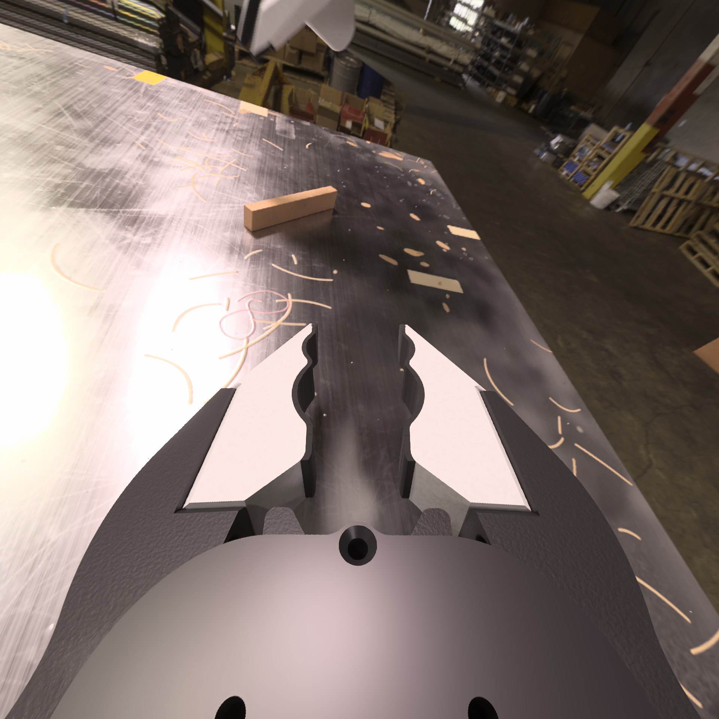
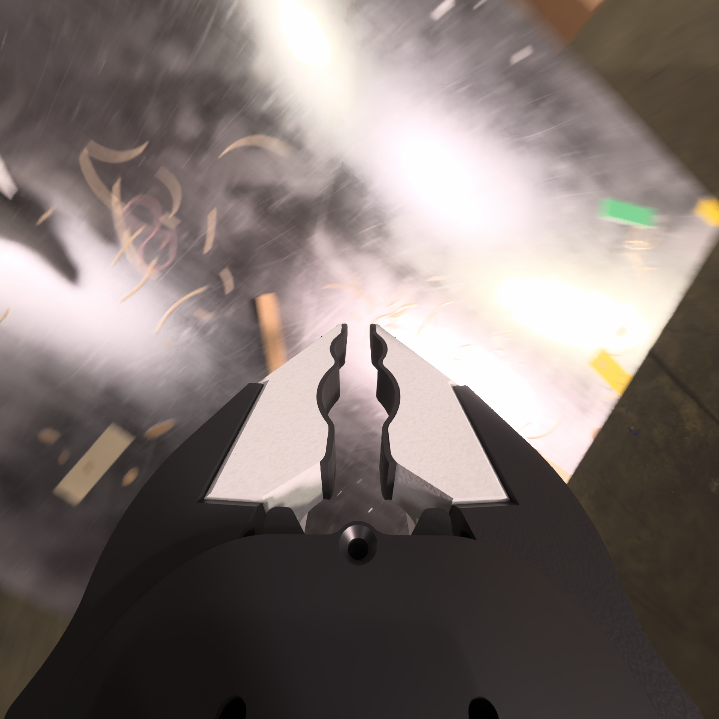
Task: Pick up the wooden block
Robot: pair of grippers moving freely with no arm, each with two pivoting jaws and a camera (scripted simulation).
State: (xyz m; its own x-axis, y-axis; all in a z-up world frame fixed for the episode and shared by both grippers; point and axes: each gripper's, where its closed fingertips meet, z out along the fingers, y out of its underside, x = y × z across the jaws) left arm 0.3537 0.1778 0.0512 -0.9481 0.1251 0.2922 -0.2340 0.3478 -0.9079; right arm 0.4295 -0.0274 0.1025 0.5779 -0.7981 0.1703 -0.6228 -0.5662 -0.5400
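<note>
Wooden block (image 1: 290,208) on table (image 1: 116,194), untouched; left gripper (image 1: 358,330) fingers wide; right gripper (image 2: 358,330) fingers narrow, seemingly empty

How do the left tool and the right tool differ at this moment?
The left tool has a wide gap between its fingers; the right tool has a narrow gap. The left tool looks low along the table, with the wooden block well ahead; the right tool looks down from above, with the block beside its tip. Both are empty and have white fingers with dark wavy pads.
</note>
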